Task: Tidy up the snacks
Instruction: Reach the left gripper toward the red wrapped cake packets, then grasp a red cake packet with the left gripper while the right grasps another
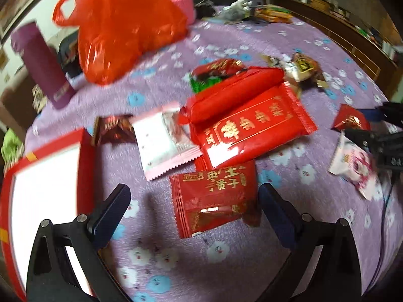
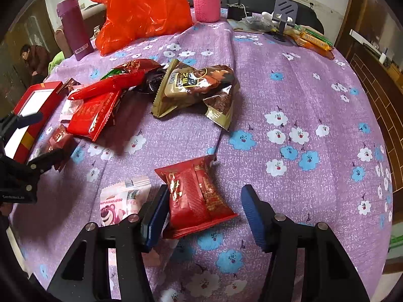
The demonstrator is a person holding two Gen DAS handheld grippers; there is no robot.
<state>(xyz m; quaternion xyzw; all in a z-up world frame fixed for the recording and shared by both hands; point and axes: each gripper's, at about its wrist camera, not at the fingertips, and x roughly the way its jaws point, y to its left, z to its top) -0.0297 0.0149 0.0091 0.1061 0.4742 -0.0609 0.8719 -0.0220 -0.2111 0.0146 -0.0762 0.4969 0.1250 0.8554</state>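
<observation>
Beside snack pile (image 2: pixel 105 105), orange bag (image 2: pixel 141 10)

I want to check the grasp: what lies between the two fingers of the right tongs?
In the right wrist view, a small red snack packet lies between the fingers of the right tongs, beside the left finger; bare purple floral tablecloth separates it from the right finger.

Two hand-held grippers, each seen from its own wrist camera. The left gripper (image 1: pixel 194 201) has glossy black angular arms rising from the lower corners of the frame, with round silver pins at the joints and flat dark navy fingers (image 1: pixel 110 216). The right gripper (image 2: pixel 204 216) has the same black frame and silver pins; its fingers (image 2: pixel 254 216) carry brighter blue, finely ribbed pads. Small white lettering, unreadable, marks a black gripper body at the left edge.
</observation>
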